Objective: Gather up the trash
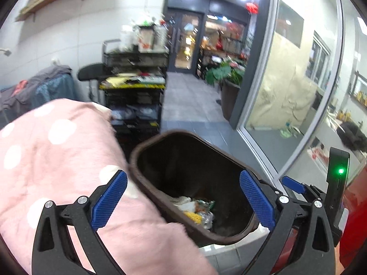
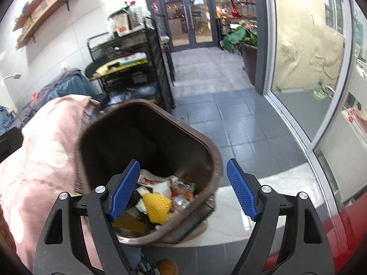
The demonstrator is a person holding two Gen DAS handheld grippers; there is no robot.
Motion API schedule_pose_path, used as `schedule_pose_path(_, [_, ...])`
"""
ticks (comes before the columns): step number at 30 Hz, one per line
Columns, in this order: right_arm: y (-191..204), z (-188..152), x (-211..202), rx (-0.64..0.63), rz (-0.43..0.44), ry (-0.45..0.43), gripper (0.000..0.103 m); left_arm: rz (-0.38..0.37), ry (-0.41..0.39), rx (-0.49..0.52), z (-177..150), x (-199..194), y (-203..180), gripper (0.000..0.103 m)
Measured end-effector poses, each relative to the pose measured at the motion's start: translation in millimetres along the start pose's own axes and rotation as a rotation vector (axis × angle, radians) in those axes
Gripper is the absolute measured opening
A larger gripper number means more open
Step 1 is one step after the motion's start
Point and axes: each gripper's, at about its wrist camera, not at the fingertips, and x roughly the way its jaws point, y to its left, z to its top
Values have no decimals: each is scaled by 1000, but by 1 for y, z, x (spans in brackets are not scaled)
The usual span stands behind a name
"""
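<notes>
A dark brown trash bin point(image 1: 146, 146) point(image 2: 213, 155) stands on the tiled floor, with mixed litter point(image 1: 195, 208) at its bottom, among it a yellow foam net point(image 2: 157, 206) and wrappers. My left gripper point(image 1: 183, 199) hangs above the bin's mouth, jaws wide and open, nothing between its blue pads. My right gripper point(image 2: 183, 188) also hovers over the bin, open, with only the litter far below showing between its fingers. The right gripper's blue fingertip point(image 1: 293, 184) shows at the right edge of the left wrist view.
A pink blanket with white dots point(image 1: 52, 151) point(image 2: 39, 160) lies against the bin's left side. A black wire rack point(image 2: 135, 68) full of clutter stands behind. A glass partition point(image 2: 298, 68) and a white ledge point(image 2: 275, 194) run along the right. Grey tiles lead to a door point(image 2: 190, 20).
</notes>
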Motion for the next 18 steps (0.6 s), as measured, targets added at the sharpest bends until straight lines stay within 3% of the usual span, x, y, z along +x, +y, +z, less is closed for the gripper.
schedule_pose_path(3, [18,3,-14,-24,47,-49,90,43,-65,-17,-4,-30,12,97])
schedule_pose_path(7, [49,5,-33,-78,92,-97,90,173,-129,-22,-15,-67,30,97])
schedule_pose_path(12, [94,-4,-54,-169,169,-125,97,297,-180,-111,-33,-106,58,97])
schedule_pose_path(18, [144,-28,-82,-274,257,-168,97,452,-241,-192,-59,-149,78,97])
